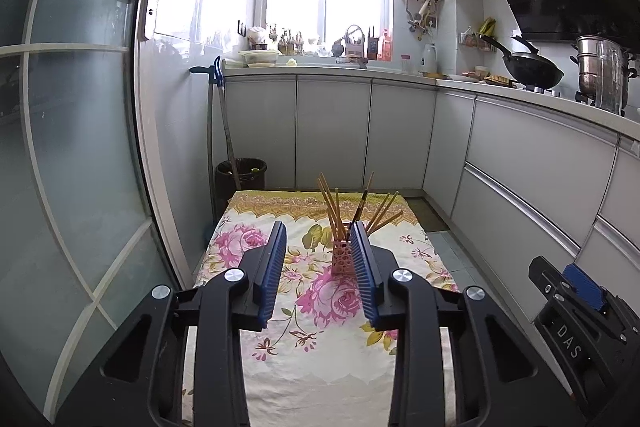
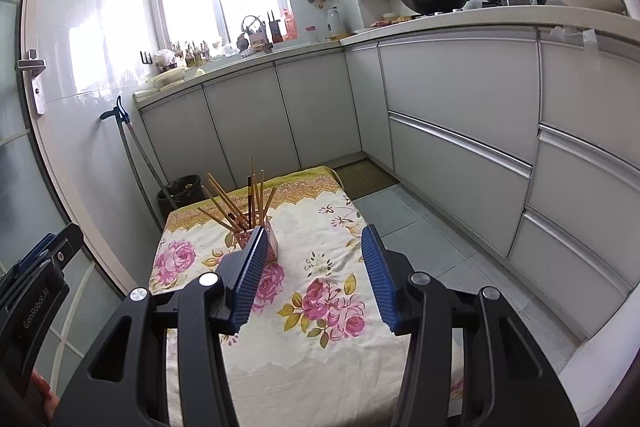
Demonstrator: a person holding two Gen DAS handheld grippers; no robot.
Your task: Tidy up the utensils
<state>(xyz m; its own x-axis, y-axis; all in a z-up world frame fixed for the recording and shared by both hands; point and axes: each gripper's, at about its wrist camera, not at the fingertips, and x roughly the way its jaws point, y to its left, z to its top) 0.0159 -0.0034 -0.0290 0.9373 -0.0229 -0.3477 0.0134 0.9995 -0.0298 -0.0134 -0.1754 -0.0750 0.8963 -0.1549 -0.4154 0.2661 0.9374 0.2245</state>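
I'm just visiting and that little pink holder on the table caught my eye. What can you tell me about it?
The holder is a small, upright, pinkish box whose walls are pierced with a lacy pattern of holes; it looks like plastic. It stands on the floral tablecloth, towards the far half of the table. About ten chopsticks, mostly tan with at least one dark, stand in it and fan outward. Nothing else touches it; both grippers are short of it.
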